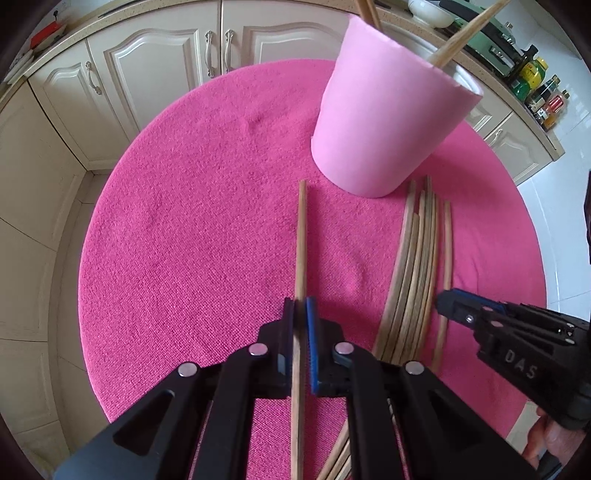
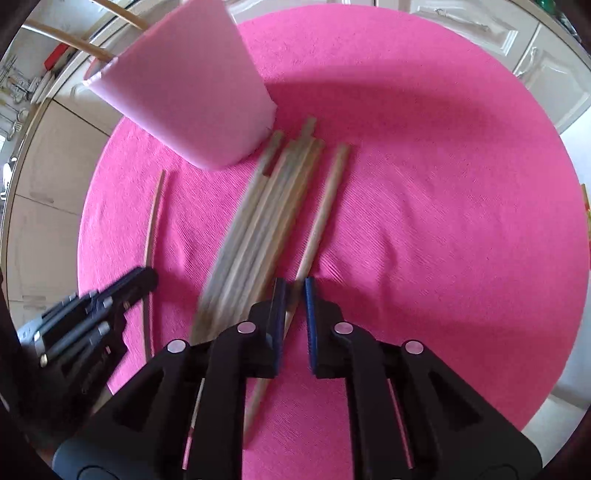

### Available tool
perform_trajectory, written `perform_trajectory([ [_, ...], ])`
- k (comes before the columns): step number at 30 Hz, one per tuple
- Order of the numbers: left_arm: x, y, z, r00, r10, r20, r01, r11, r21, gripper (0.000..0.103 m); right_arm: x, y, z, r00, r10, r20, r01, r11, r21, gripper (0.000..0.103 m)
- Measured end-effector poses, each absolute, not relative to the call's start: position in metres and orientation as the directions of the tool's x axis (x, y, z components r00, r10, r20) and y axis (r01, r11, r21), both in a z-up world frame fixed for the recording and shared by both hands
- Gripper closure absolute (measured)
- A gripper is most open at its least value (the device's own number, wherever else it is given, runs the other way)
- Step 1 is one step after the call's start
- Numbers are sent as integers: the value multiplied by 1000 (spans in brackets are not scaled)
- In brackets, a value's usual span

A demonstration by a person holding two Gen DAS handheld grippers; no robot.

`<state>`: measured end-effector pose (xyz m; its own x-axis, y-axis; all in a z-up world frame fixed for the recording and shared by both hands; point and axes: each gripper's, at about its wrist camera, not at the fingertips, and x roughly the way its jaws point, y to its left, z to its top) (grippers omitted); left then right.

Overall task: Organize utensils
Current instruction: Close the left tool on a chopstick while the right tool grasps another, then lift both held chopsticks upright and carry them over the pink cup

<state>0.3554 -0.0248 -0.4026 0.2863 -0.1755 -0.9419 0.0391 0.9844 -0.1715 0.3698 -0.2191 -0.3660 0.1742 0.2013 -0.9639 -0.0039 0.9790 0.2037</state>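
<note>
- Two grippers are at work over the round pink mat point(image 1: 192, 221), each with its jaws pinched in on a single chopstick.
- Left gripper point(image 1: 300, 314) is clenched on one chopstick point(image 1: 302, 236), which runs forward from the pads toward the middle of the mat, its far tip just short of the pink cup point(image 1: 384, 122).
- Right gripper point(image 2: 293, 295) is clamped on the outermost chopstick point(image 2: 328, 206), the one nearest the mat's right edge; its jaws look nearly closed around the thin shaft, low on its length.
- Remaining chopsticks lie in a loose bundle point(image 2: 258, 229) between the two grippers, their far ends beside or touching the cup's base; I cannot tell which.
- That cup stands toward the far edge of the mat, with at least two chopsticks point(image 1: 465, 33) already leaning out of it.
- Risk: both grips sit near one end of a long, smooth stick, so either could pivot or slip between the pads when lifted.
- Risk: the right gripper's fingers are just beside the bundle; lifting could drag a neighbour along or scatter the pile.
- Risk: the cup looks light and tall, so a stick striking its rim or wall might tip it and spill what is inside.
- Risk: the two grippers are close together and could collide heading for the same opening.
</note>
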Motion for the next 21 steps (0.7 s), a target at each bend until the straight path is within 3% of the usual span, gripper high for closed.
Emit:
perform_trajectory([
  [13,379,-41,-392,241,-141,-960,52,990,-132,96,390,-233,-363,145,226,-963,12,973,230,95],
  [21,362,-39,-367,369,-196,-909,49,980,-191,96,368,-253,-341,285,361,-888,35,922,386,97],
])
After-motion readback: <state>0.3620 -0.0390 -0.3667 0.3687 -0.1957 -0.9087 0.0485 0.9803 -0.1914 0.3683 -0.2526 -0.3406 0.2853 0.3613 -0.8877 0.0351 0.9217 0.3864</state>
